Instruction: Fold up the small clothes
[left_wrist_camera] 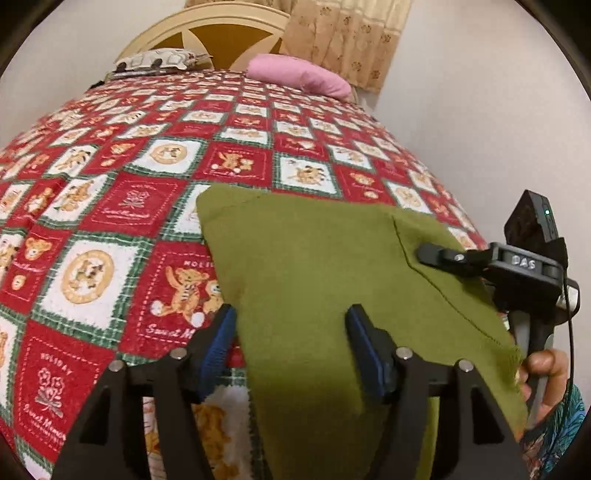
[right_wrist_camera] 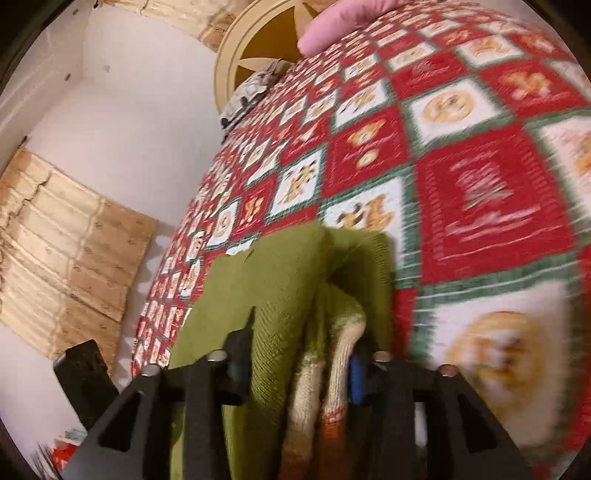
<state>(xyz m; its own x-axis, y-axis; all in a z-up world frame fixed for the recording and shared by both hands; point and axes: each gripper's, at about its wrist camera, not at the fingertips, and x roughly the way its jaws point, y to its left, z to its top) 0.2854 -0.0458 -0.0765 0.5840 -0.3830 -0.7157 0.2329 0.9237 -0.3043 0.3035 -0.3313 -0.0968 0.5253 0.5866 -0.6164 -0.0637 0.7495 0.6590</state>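
While the green cloth (left_wrist_camera: 314,280) lies folded on the bed (left_wrist_camera: 122,206), both grippers' fingers stand released around it. The left gripper (left_wrist_camera: 291,332) and right gripper (right_wrist_camera: 299,354) should next draw clear, I judge.

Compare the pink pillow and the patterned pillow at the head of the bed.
The pink pillow is plain and plump; the patterned pillow is pale with dark marks and lies flatter. In the left wrist view the pink one sits right, the patterned one left. Both rest on the bedspread by the headboard.
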